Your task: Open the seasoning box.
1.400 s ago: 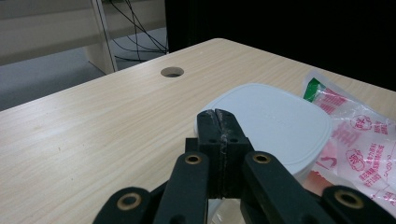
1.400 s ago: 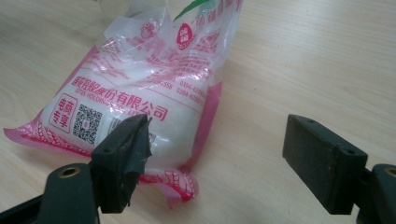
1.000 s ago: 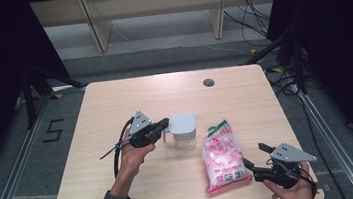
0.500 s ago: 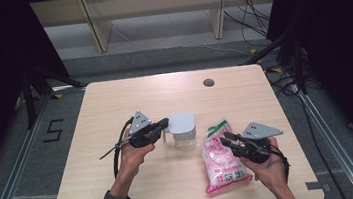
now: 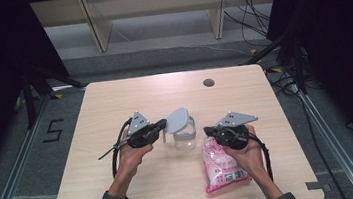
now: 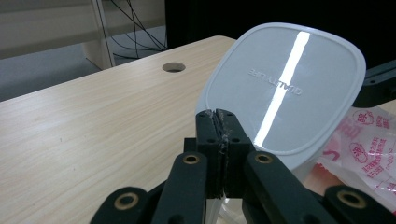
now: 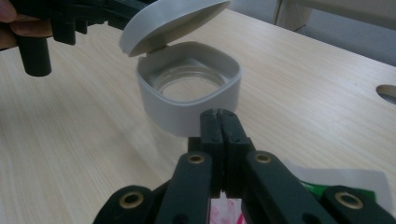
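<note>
Left gripper [image 5: 160, 127]: jaws pressed together, clamped on the near edge of the jar's lid [image 6: 285, 88]. In the left gripper view the tips pinch the lid's rim at its lower left; the lid is tilted up and back from the tips, its underside facing the camera with embossed lettering reading mirrored.

Jar [image 5: 185, 134]: clear body, white collar, standing upright on the table [image 5: 114, 101] just ahead of the left gripper's tips. The lid is hinged to the collar and stands raised, so the mouth is uncovered. In the right gripper view the collar [image 7: 187, 88] sits right in front of that gripper's tips, the hinge on the far left side of the rim, the lid sloping up above it.

Right gripper [image 5: 209, 131]: jaws have just been closing and now sit flush together, nothing visible between them. Tips point at the jar's side, just short of the collar; contact can't be judged from these pictures. The gripper hangs over the top end of the pink bag [image 5: 221, 164].

Pink bag: lies flat on the table under and behind the right gripper, just beside the jar. In the left gripper view it shows past the lid, to the right [image 6: 369, 140].

Cable hole [image 5: 208, 82] in the table is well beyond both grippers.
</note>
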`<state>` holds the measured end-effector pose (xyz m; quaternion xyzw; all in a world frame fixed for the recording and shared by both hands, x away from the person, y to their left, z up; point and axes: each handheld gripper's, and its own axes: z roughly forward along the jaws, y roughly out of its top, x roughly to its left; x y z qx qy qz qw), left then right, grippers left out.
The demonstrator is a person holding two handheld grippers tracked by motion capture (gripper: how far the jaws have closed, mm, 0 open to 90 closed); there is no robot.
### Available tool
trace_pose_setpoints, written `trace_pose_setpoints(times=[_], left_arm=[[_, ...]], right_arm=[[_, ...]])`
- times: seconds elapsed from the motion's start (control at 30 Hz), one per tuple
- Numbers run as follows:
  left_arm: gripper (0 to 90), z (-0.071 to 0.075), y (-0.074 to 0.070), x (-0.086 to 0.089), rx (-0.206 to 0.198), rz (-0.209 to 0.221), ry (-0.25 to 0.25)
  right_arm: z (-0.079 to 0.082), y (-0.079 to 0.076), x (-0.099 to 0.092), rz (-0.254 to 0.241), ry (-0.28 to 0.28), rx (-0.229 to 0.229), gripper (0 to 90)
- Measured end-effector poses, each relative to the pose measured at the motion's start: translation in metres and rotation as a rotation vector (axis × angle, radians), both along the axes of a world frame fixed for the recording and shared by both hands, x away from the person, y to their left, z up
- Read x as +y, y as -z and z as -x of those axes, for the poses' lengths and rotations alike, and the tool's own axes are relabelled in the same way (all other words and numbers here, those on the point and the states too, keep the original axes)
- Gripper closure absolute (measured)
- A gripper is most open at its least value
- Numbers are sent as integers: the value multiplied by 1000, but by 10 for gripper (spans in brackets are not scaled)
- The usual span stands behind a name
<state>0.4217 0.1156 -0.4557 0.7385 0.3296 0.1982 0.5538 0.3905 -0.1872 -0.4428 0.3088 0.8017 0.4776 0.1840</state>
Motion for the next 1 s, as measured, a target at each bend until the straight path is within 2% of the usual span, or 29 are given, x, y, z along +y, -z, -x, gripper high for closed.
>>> trace_pose_setpoints(times=[0.07,0.1,0.13,0.17,0.2,0.27,0.33,0.4,0.47,0.53,0.57,0.6,0.63,0.67,0.7,0.77,0.8,0.83,0.9,0.93,0.97,1.0], left_arm=[[882,1,-1,0,-10,-18,-1],[882,1,-1,-1,-5,-8,-4],[882,0,-2,0,-15,-20,4],[882,0,-2,-1,-7,-16,1],[882,0,-2,-1,-6,-18,1],[882,1,-2,-1,-8,-19,-1],[883,0,-2,-1,-8,-16,0],[885,0,-2,-1,-8,-12,-1],[886,0,-1,0,-7,-9,-3],[885,0,-2,0,-11,-14,1],[883,0,-1,1,-9,-17,0],[883,-1,-1,1,-9,-19,3],[883,0,-2,2,-13,-29,-2],[881,1,-4,5,-15,-26,-6],[879,2,-5,6,-16,-22,-8],[866,6,-8,12,-18,-19,-5],[859,8,-8,14,-17,-19,-7],[851,11,-8,16,-25,-31,-3],[818,15,-7,19,-13,-22,-9],[787,17,-6,21,-3,-17,-1],[753,19,-4,22,4,-29,19],[706,21,-2,22,7,-48,38]], right_arm=[[1,0,7,-5,-4,35,900],[-2,0,9,-6,-13,4,900],[-3,-1,12,-5,-25,9,900],[-3,-2,15,-12,-20,26,900],[-6,-3,17,-3,-30,2,900],[-8,-2,22,-24,-41,23,900],[-10,-2,24,-15,-37,14,900],[-8,-2,27,-31,-24,40,900],[-10,-3,28,-36,-43,16,900],[-9,-6,31,-35,-37,29,900],[-12,-7,30,-35,-42,8,900],[-12,-7,33,-54,-35,29,900],[-13,-9,32,-43,-38,22,900],[-15,-9,33,-41,-45,-15,900],[-14,-10,34,-47,-34,-4,900],[-15,-11,34,-41,-37,-8,900],[-14,-11,35,-64,-37,5,900],[-15,-11,35,-60,-50,-12,900],[-14,-12,38,-55,-41,1,900],[-14,-13,39,-57,-44,5,900],[-15,-13,40,-50,-40,-17,900],[-14,-14,42,-59,-40,-6,900]])
